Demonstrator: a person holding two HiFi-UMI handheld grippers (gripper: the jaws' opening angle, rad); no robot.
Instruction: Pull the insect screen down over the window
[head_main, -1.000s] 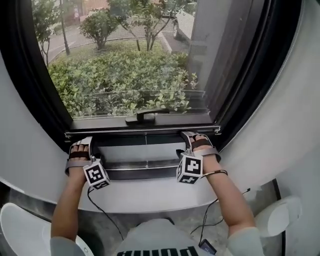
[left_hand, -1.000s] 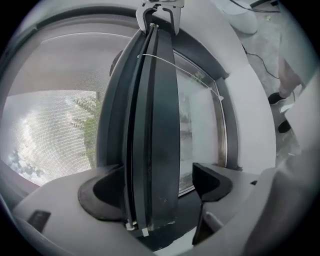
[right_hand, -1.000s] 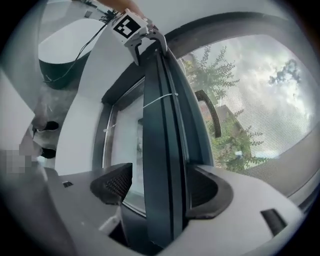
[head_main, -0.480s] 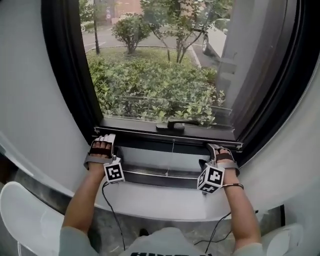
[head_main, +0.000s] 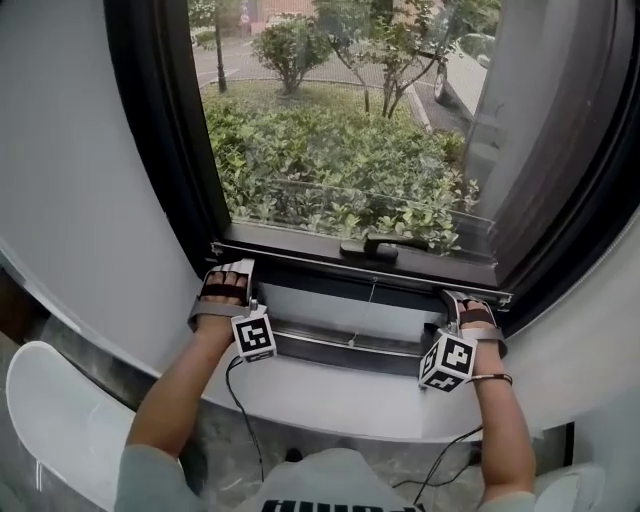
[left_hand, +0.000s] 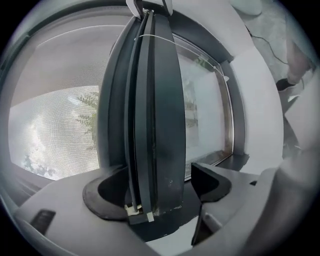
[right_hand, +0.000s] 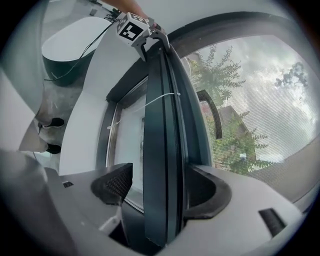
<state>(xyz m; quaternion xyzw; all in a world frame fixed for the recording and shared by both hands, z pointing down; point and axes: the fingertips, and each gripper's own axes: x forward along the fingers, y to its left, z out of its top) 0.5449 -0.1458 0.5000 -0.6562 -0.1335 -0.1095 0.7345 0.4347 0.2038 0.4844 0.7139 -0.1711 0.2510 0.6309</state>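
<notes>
The insect screen's dark bottom bar (head_main: 350, 269) runs across the window low down, a short gap above the lower rail (head_main: 340, 346). Its mesh (head_main: 340, 130) covers the pane above, with shrubs showing through. My left gripper (head_main: 228, 272) sits at the bar's left end and my right gripper (head_main: 470, 302) at its right end. In the left gripper view the bar (left_hand: 150, 115) stands between the jaws of the left gripper (left_hand: 160, 185); one pad rests against it, the other stands apart. In the right gripper view the right gripper (right_hand: 160, 187) straddles the bar (right_hand: 162, 150) the same way, its ribbed pad (right_hand: 114, 185) off the bar.
A window handle (head_main: 382, 246) sits just above the bar's middle. A white sill (head_main: 330, 400) curves below the rail, with a black cable (head_main: 243, 420) hanging from the left gripper. A white rounded seat (head_main: 55, 420) stands at lower left. Dark window frame (head_main: 160, 140) flanks both sides.
The head view has swung, so the window and both grippers sit further right and lower in the frame. Both grippers stay on the bar's ends; the gap under the bar looks unchanged.
</notes>
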